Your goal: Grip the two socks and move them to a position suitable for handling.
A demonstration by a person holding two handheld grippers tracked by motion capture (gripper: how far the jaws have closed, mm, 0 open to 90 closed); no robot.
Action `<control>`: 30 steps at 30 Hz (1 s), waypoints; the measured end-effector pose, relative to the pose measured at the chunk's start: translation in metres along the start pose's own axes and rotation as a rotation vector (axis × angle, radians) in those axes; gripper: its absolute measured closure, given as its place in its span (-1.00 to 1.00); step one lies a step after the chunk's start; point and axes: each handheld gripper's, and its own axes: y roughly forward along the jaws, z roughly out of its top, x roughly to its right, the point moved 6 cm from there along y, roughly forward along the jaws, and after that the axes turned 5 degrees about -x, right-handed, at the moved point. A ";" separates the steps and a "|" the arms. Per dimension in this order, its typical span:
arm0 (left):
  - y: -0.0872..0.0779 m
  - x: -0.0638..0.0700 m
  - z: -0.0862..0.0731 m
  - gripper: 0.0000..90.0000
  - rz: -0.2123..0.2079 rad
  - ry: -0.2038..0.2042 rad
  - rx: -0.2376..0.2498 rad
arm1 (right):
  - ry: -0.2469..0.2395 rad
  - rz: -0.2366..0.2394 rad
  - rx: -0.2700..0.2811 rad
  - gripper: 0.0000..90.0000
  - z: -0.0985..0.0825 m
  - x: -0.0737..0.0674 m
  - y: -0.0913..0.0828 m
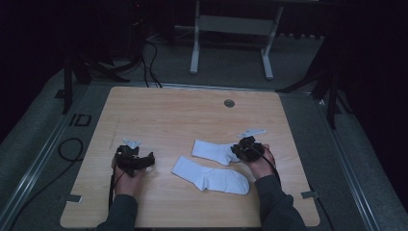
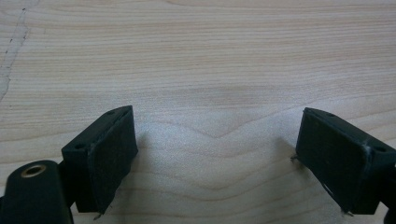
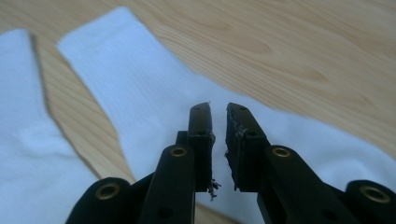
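Observation:
Two white socks lie on the wooden table [image 1: 168, 110]. The farther sock [image 1: 211, 150] is right of centre; the nearer sock [image 1: 211, 175] lies slanted just in front of it. My right gripper [image 1: 239, 150] is at the right end of the farther sock. In the right gripper view that sock [image 3: 140, 93] lies under the jaws, and the right gripper [image 3: 218, 112] has only a narrow slit between its pads, with nothing in it. The nearer sock [image 3: 18, 116] shows at the left. My left gripper [image 1: 149, 161] rests left of the socks. The left gripper [image 2: 217, 154] stands wide open over bare wood.
A round cable hole [image 1: 229, 103] sits near the table's far edge. Behind the table a white desk frame [image 1: 231, 29] stands on the grey floor, and black cables [image 1: 70, 149] lie on the floor at the left. Dark stands flank the table.

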 end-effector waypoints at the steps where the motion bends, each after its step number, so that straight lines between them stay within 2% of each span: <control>1: 0.000 0.000 0.000 -0.73 0.000 0.000 0.000 | -0.021 0.003 -0.005 0.77 0.003 -0.003 0.002; 5: 0.000 0.000 0.000 -0.73 0.000 0.000 0.001 | -0.076 -0.038 -0.052 0.77 0.009 -0.007 0.017; 10: 0.000 0.000 0.000 -0.73 0.000 0.000 0.001 | -0.043 -0.037 -0.116 0.79 0.000 -0.002 0.031; 16: 0.000 0.000 0.000 -0.73 0.000 0.000 0.000 | -0.019 -0.020 -0.107 0.74 -0.014 0.000 0.022; 20: 0.000 0.000 0.000 -0.73 0.000 0.000 0.000 | 0.016 0.003 -0.095 0.65 -0.026 -0.001 0.014; 24: 0.000 0.000 0.000 -0.73 0.000 0.000 0.000 | 0.017 0.009 -0.091 0.55 -0.037 -0.005 0.005; 30: 0.000 0.000 0.000 -0.73 0.000 0.002 -0.001 | 0.029 0.019 -0.088 0.51 -0.049 -0.010 -0.004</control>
